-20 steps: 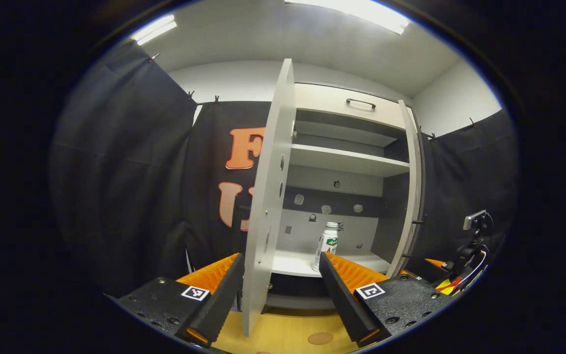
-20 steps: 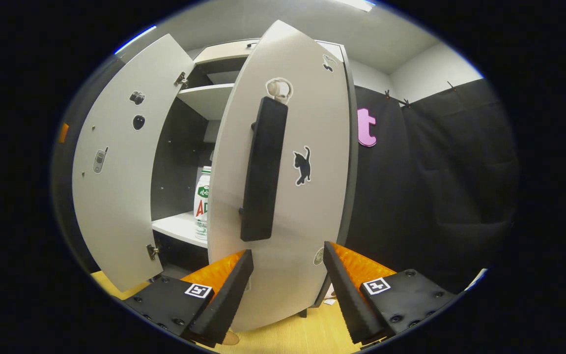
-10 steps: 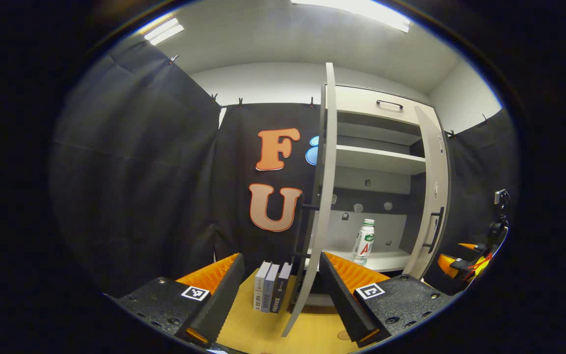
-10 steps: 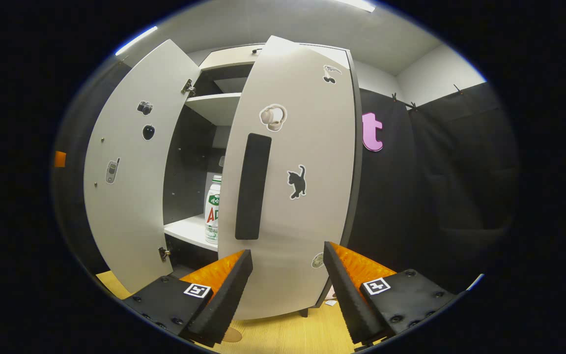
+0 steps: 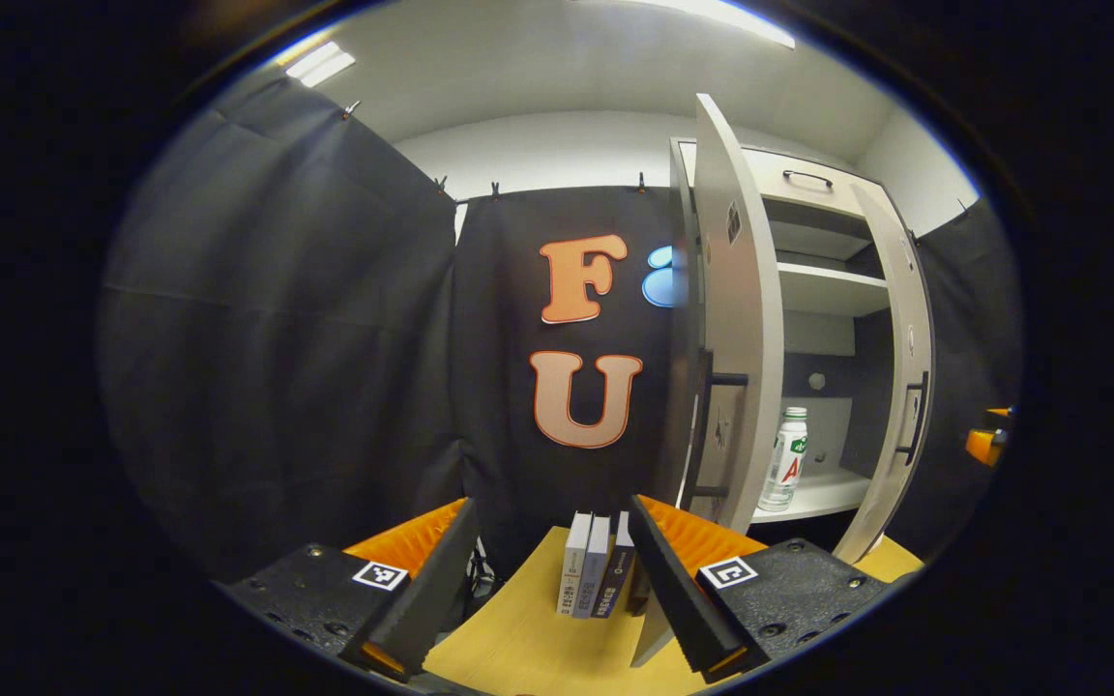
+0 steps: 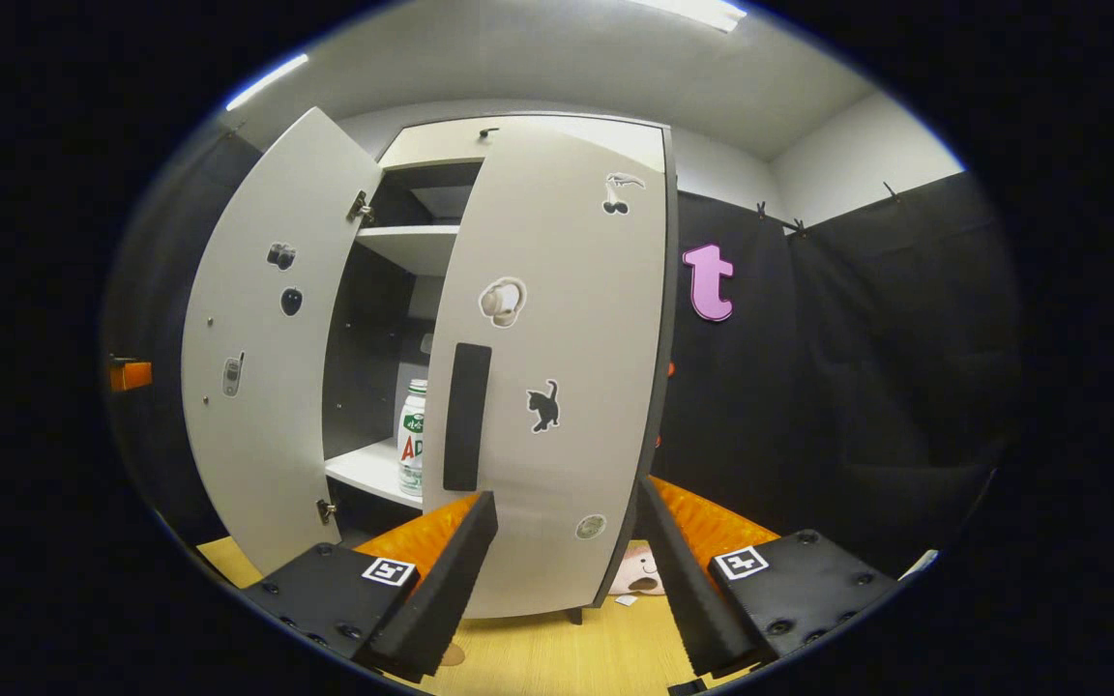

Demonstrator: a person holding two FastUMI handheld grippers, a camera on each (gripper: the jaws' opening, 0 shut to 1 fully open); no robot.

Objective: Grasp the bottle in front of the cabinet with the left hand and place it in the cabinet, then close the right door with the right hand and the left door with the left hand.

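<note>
A white bottle (image 5: 786,472) with a green and red label stands upright on the cabinet's lower shelf (image 5: 813,495). The bottle (image 6: 410,440) also peeks out left of the right door (image 6: 557,367). That door is partly closed; its dark handle (image 6: 460,416) faces me. My right gripper (image 6: 567,570) is open, low in front of this door, with nothing between its fingers. The left door (image 5: 731,338) stands wide open, seen nearly edge-on. My left gripper (image 5: 552,580) is open and empty, to the left of that door's outer side.
Three books (image 5: 596,578) stand upright on the wooden floor (image 5: 518,638) just ahead of my left gripper, beside the cabinet. A drawer with a handle (image 5: 806,179) tops the cabinet. An upper shelf (image 5: 828,288) sits bare. Black cloth walls surround the booth.
The left gripper view has swung left, past the left door's edge to its outer side, bringing the books into sight. The right door has swung further toward closed and the right gripper has drawn back.
</note>
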